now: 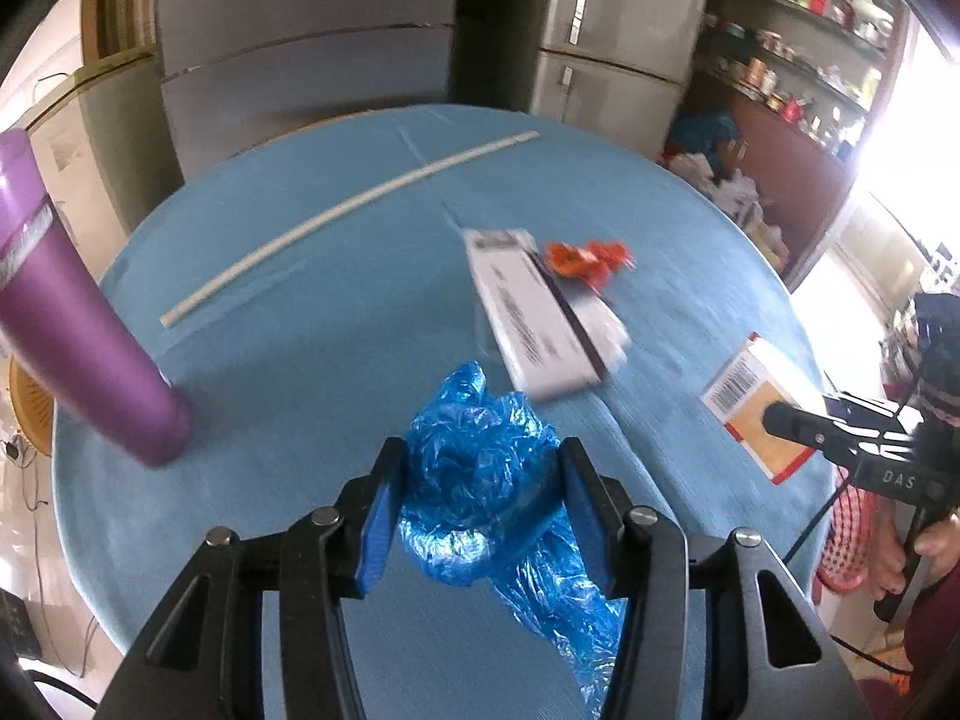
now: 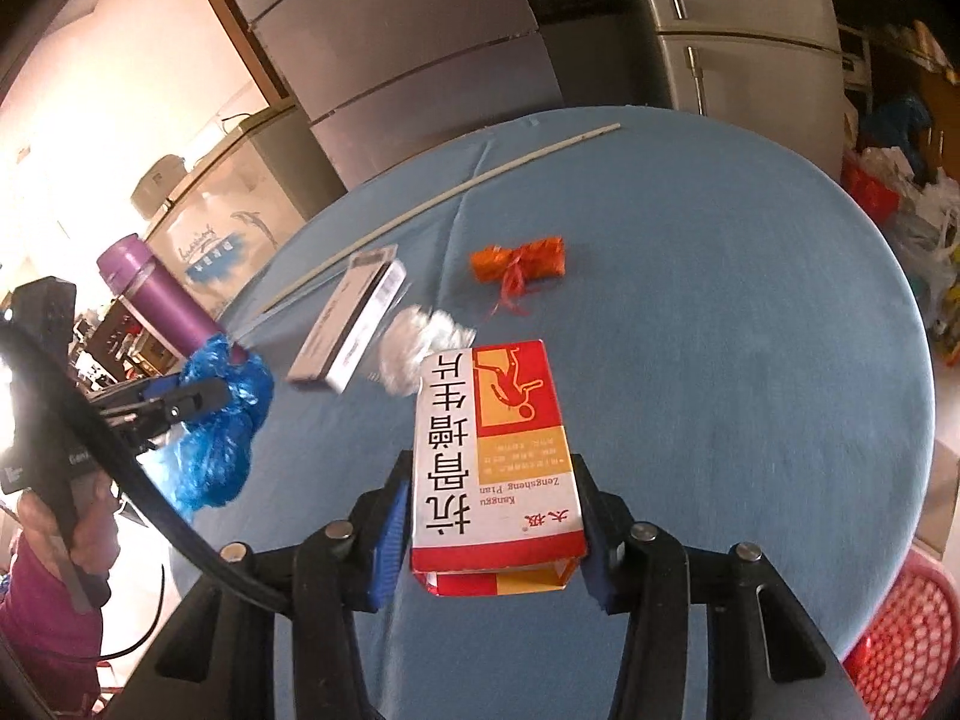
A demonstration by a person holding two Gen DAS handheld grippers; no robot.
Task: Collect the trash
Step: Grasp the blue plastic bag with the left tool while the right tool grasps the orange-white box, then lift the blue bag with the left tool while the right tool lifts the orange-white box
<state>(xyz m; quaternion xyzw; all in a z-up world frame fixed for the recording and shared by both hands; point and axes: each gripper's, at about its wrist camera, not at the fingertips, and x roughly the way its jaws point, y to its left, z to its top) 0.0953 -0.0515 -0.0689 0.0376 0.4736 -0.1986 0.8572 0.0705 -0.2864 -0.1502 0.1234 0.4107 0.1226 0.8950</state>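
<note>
My left gripper [image 1: 482,462] is shut on a crumpled blue plastic bag [image 1: 474,414], which hangs just above the blue tablecloth [image 1: 288,354]. In the right wrist view that bag [image 2: 222,450] dangles from the left gripper [image 2: 204,399] at the table's left edge. My right gripper [image 2: 491,471] is shut on a red, white and yellow medicine box [image 2: 492,420] and holds it off the cloth. On the table lie a long white carton [image 2: 348,318], a white paper wad [image 2: 420,348] and an orange wrapper tied with red ribbon [image 2: 519,264].
A purple flask [image 1: 78,324] stands at the left edge. A thin white stick [image 1: 342,216] lies across the far side. A red mesh basket [image 2: 900,642] sits below the table's right edge. Grey refrigerators [image 2: 408,42] stand behind, with shelves and bags at the right.
</note>
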